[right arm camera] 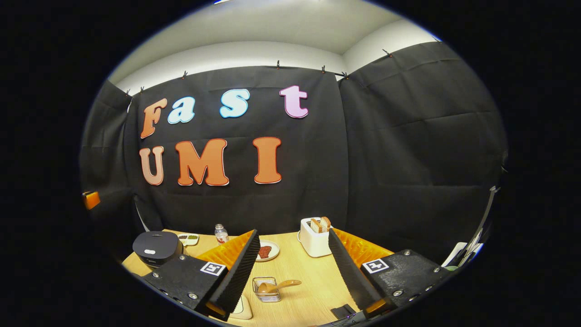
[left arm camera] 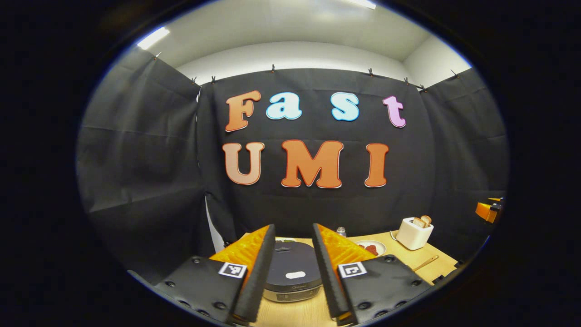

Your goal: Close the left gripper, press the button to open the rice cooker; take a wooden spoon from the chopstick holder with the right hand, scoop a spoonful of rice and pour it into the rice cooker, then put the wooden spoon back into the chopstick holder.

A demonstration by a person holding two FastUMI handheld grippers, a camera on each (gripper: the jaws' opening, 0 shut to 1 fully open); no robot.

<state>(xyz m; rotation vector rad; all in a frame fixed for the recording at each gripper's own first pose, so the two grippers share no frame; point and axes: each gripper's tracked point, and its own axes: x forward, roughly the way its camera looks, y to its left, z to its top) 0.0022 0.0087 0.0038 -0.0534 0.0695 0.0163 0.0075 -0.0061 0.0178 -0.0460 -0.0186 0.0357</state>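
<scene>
Grippers were recorded first: the left gripper (left arm camera: 292,261) was held above the table with its fingers parted and nothing between them, the rice cooker (left arm camera: 292,272) being framed in the gap below and beyond, so that it was judged to be lined up for the press on the button, though the fingers had not yet been brought together as the task requires. The cooker's lid was seen down and shut; the button itself could not be made out with certainty. The right gripper (right arm camera: 292,268) was likewise held spread and empty, raised over the near part of the table (right arm camera: 308,272), with the chopstick holder (right arm camera: 266,290), a small wire basket, lying between its fingers in the picture and lower down; the wooden spoon (right arm camera: 278,286) was noted resting in that holder, its handle slanting out to the right, presumably so placed for an easy side grasp. Farther out in the right gripper view were entered: a toaster (right arm camera: 314,240) with bread slices upright in its slots, a plate (right arm camera: 267,250) bearing something red, a small bottle (right arm camera: 221,234), and a shallow dish (right arm camera: 188,238) just beside the cooker. No rice supply could be identified. The task was judged to be at its very beginning, no step being yet done.
</scene>
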